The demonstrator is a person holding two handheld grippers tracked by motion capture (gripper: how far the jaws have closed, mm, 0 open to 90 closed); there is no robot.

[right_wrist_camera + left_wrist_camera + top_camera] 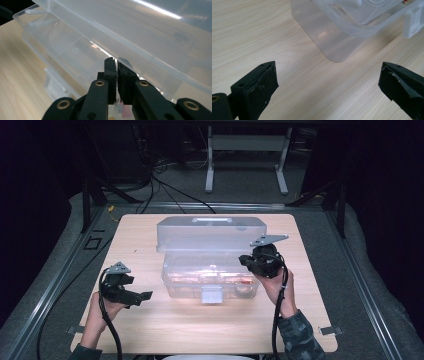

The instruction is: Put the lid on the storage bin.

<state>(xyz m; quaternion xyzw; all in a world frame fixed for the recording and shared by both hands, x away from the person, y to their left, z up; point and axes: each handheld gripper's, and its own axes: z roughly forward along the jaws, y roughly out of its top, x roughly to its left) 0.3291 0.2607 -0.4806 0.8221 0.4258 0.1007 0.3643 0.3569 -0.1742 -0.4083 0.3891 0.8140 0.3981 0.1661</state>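
Note:
A clear plastic box (175, 279) sits mid-table with its lid (210, 234) swung up and standing behind it. Small pinkish things (235, 280) lie inside. My left gripper (139, 287) hovers low over the wood to the left of the box, jaws wide apart and empty. In the left gripper view (328, 75) the box's near corner (332, 45) and its white latch (413, 21) lie ahead. My right gripper (243, 260) is over the box's right end, shut with nothing between its jaws. In the right gripper view (117, 63) its tips sit close under the lid's rim (150, 32).
The wooden table (150, 330) has bare surface in front of and to both sides of the box. A metal stand (247, 142) and cables (165, 185) are on the floor beyond the far edge.

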